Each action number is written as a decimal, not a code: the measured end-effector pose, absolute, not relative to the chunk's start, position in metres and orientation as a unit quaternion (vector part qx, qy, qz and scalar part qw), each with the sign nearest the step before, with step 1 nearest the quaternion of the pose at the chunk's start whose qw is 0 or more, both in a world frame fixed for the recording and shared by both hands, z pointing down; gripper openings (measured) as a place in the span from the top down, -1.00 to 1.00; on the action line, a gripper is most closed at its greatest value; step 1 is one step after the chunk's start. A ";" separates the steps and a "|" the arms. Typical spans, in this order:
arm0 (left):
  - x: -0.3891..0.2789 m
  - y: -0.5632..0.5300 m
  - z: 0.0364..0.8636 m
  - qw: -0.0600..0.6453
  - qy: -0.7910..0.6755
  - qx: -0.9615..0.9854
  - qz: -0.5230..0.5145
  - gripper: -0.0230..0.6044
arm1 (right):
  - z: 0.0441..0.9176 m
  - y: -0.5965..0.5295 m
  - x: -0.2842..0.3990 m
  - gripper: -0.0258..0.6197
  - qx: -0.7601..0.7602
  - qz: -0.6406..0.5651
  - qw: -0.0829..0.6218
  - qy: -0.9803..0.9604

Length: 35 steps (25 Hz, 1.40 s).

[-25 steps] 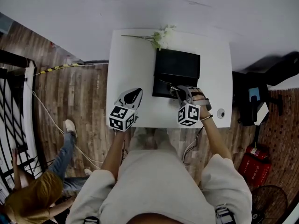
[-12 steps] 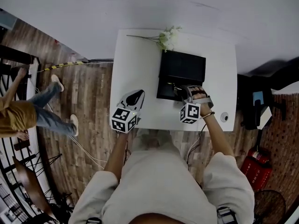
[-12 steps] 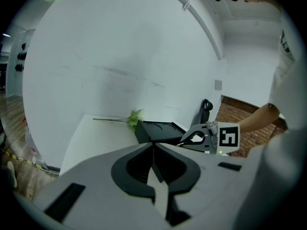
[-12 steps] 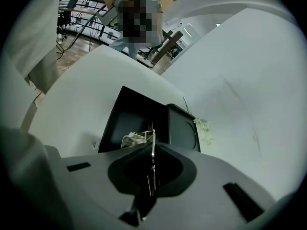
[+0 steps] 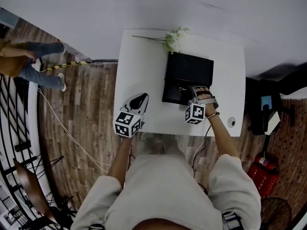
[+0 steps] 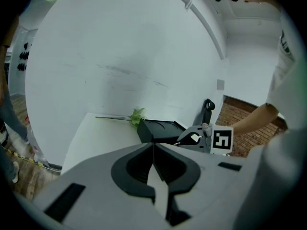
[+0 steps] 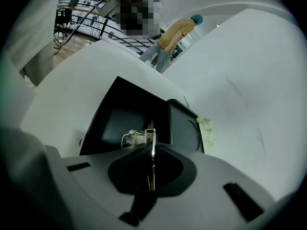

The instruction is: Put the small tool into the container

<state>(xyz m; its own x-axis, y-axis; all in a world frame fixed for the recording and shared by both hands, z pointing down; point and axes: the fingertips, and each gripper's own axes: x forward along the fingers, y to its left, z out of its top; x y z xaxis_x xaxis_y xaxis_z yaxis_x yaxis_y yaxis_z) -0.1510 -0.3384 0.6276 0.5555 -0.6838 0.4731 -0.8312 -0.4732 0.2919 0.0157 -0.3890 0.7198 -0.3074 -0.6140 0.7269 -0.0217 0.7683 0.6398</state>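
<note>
A black container (image 5: 189,71) stands open on the white table (image 5: 144,66), its dark inside (image 7: 122,114) facing my right gripper view. My right gripper (image 5: 187,93) hangs at the container's near edge, shut on a thin metal small tool (image 7: 152,140) that sticks out between the jaws toward the opening. Some pale clutter (image 7: 133,138) lies inside near the tool's tip. My left gripper (image 5: 138,99) hovers over the table's front left, shut and with nothing in it (image 6: 153,146); from it I see the container (image 6: 158,130) and the right gripper (image 6: 199,139).
A sprig of pale flowers (image 5: 173,38) lies behind the container. A small round object (image 5: 232,121) sits at the table's right front corner. A black chair (image 5: 266,111) and a red extinguisher (image 5: 263,172) are to the right; a person (image 5: 29,63) walks on the wooden floor at left.
Both grippers stay about where they were relative to the table. The person on the floor has walked from the lower left to the upper left.
</note>
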 end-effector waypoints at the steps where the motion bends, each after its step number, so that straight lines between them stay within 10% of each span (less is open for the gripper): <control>1: -0.151 -0.339 0.628 0.251 -0.448 0.845 0.147 0.88 | 0.720 -0.390 0.016 0.91 0.208 -0.269 0.551 -0.762; 35: -0.149 -0.321 0.631 0.256 -0.451 0.842 0.145 0.88 | 0.748 -0.373 0.021 0.62 0.152 -0.255 0.580 -0.759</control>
